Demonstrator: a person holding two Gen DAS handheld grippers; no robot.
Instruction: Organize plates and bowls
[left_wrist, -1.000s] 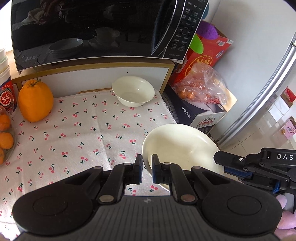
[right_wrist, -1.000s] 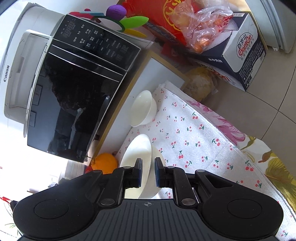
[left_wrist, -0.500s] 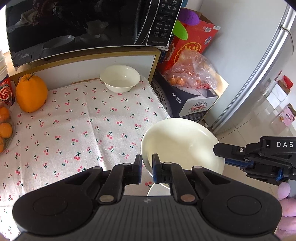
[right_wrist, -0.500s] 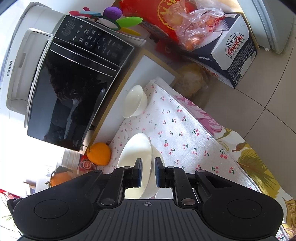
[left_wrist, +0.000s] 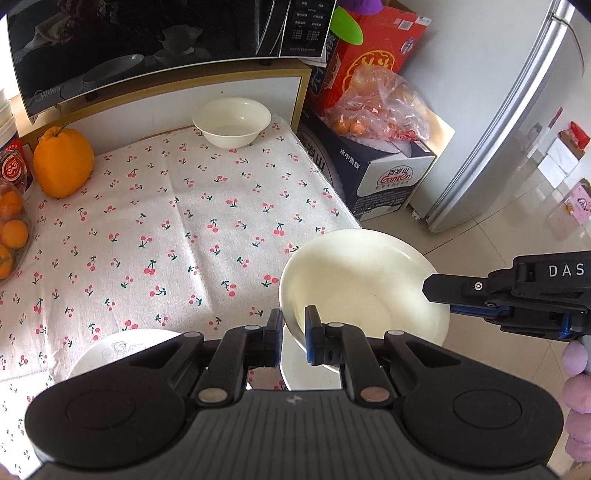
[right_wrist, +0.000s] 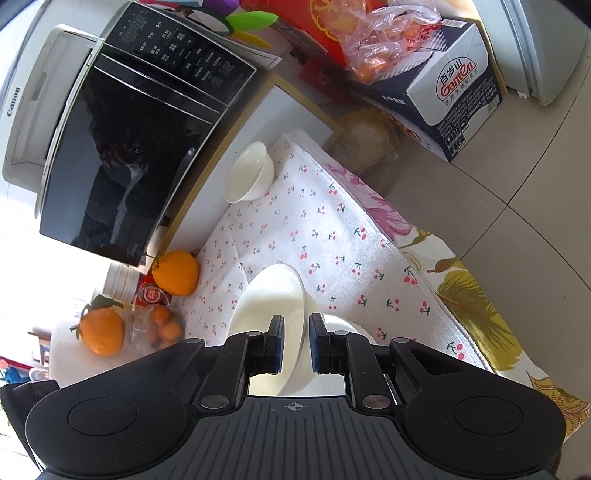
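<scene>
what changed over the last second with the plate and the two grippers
Both grippers carried the cream plate back from the microwave, out past the front corner of the cherry cloth. A patterned white plate came into view below. Unchanged: left gripper and right gripper remain shut on opposite rims; the small bowl and orange fruit sit untouched.

Patterned plate (left_wrist: 122, 350) half hidden behind left gripper (left_wrist: 293, 332).
</scene>
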